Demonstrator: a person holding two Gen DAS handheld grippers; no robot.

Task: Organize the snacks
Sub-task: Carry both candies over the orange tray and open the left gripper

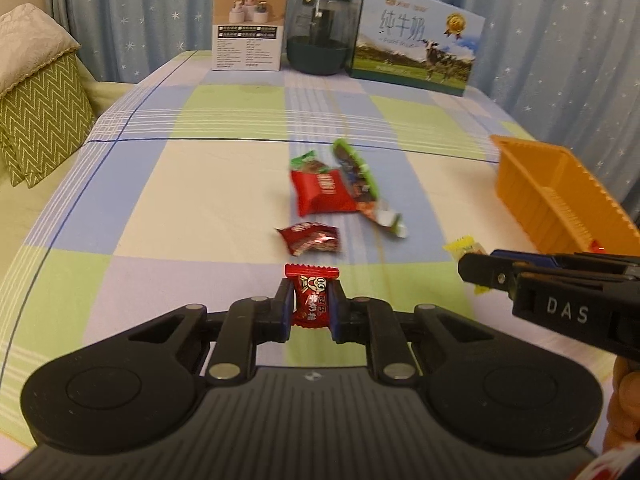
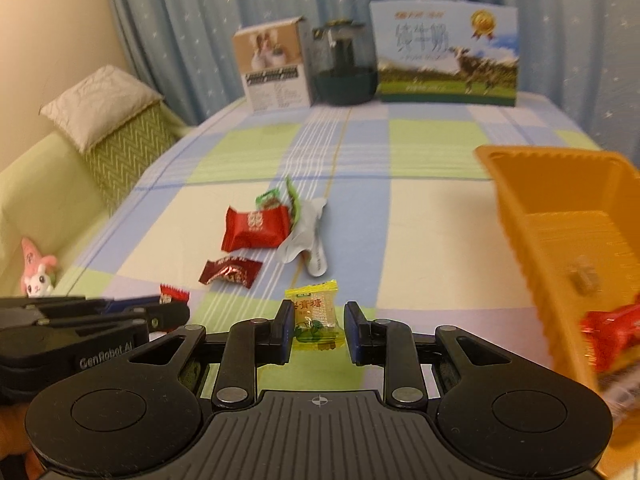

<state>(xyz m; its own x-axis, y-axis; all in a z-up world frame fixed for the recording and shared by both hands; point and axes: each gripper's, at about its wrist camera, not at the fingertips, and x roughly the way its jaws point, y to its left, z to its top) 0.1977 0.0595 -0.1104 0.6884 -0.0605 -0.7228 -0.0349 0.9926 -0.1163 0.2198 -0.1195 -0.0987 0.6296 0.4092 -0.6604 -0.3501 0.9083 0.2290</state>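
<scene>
We pinch one red candy (image 1: 313, 295) in the left gripper (image 1: 311, 312) and one yellow candy (image 2: 315, 316) in the right gripper (image 2: 317, 330), with four snacks (image 1: 320, 192) mid-frame and one orange bin (image 1: 560, 196) at right.

Along the far edge of the bench (image 1: 208, 184), under its checked cloth, stand three things in a row: a white product box (image 1: 250, 24) at eleven o'clock, a dark green glass pot (image 1: 318, 36) just beside it at twelve, and a milk carton (image 1: 416, 38) with a cow on it at one. Starred blue curtains (image 1: 132, 12) hang behind. At nine o'clock, cushions (image 1: 40, 116) rest on a pale green sofa (image 2: 48, 200), with a pink plush rabbit (image 2: 36, 272) nearer.
</scene>
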